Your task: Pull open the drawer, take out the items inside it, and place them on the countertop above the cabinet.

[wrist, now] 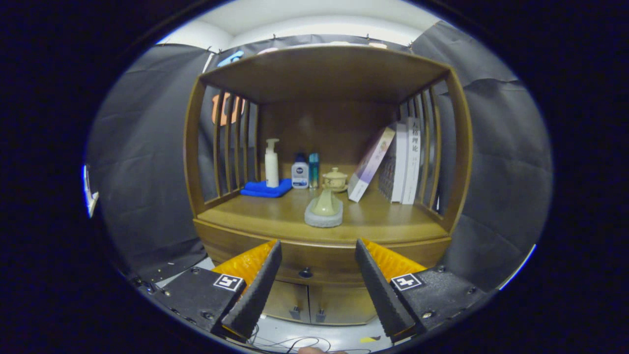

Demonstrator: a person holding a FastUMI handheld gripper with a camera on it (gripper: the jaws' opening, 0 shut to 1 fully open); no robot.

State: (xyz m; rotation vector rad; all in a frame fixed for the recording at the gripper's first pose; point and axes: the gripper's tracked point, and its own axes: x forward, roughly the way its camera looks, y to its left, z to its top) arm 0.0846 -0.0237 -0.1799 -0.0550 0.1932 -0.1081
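Tongs (318, 280) spread wide, you face the closed drawer's knob (305, 272); approach off-centre and they may slip off it.

- On the surface (255, 216) ahead of you, a pump bottle (271, 162) stands far left on a folded cloth (265, 189).
- Books (405, 162) lean at right.
- The drawer (314, 268) lies below, its knob (305, 272) between your open jaws.

A wooden cabinet (322, 246) is carrying everything on its countertop (275, 216). A blue cloth (265, 189) is lying at the back left, with a white pump bottle (271, 163) standing on it. Just beside it, 2 small bottles (304, 172) are standing, then a lidded cup (335, 179). A green vase (324, 202) is sitting on a grey pad (323, 219) near the front. Books (400, 162) are leaning at the right.
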